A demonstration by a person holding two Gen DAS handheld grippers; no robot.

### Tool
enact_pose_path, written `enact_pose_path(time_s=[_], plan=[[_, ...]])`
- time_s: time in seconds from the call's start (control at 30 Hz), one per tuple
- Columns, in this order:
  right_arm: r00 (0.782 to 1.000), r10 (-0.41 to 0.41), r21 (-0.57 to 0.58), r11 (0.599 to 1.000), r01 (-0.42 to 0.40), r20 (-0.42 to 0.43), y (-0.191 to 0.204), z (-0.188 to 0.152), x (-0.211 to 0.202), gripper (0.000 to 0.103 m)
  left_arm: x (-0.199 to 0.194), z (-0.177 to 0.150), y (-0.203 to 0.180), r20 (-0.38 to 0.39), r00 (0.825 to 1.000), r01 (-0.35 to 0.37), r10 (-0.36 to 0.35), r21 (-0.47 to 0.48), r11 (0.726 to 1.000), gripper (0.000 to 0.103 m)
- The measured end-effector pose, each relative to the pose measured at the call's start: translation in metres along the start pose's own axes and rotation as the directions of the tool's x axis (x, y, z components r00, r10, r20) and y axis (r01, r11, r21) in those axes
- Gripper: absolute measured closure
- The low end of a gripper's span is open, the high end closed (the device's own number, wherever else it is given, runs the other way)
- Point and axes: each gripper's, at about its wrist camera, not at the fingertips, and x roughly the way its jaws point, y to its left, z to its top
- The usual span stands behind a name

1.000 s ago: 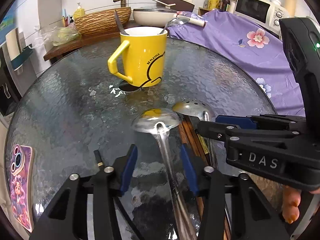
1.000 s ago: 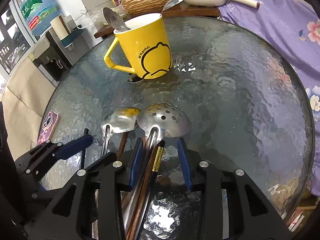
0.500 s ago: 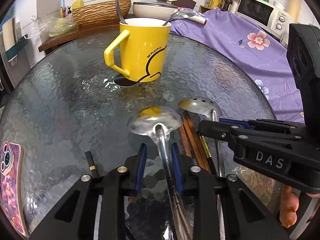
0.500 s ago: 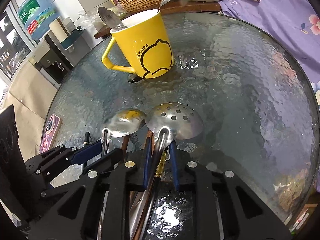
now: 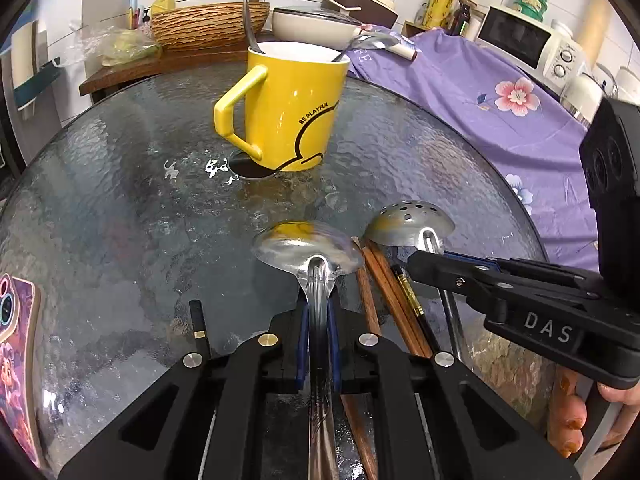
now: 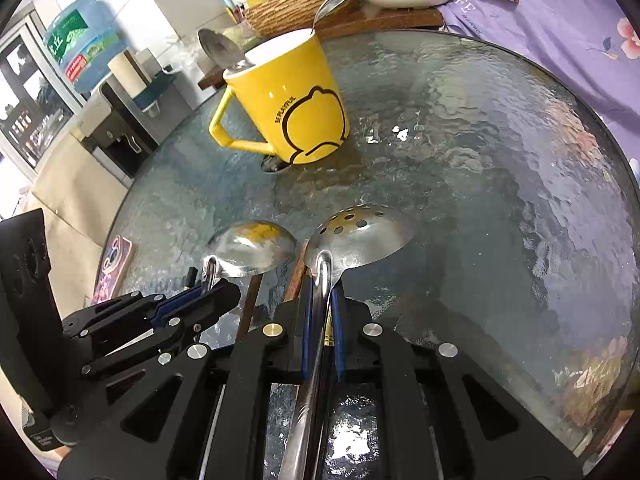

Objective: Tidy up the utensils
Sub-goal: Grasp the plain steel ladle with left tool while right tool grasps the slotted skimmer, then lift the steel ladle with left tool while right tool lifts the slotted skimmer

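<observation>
A solid steel ladle and a slotted ladle lie bowl-down side by side on the glass table, with wooden chopsticks between them. My left gripper is closing, its blue pads pressing the solid ladle's handle. My right gripper is closing too, its pads against the slotted ladle's handle. Each gripper shows in the other's view: the right gripper and the left gripper. A yellow mug holding two spoons stands farther back.
A black stick lies left of my left gripper, and a phone in a pink case sits at the table's left edge. Purple flowered cloth covers the right. A woven basket and pan sit behind the round glass table.
Both grippers' jaws have come together from wide apart onto the ladle handles. Both cameras have edged slightly closer to the ladles. The utensils and mug have not shifted.
</observation>
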Motion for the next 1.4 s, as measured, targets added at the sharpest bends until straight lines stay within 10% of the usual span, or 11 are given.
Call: enact_pose_path(time_s=[1.4], plan=[[0.966,0.056,-0.163,0.986,-0.014,0.253,0.049,0.008,-0.095,0.095,-0.083,0.021,-0.009,0.230,0.973,-0.001,0.001,-0.001,1.000,0.095]])
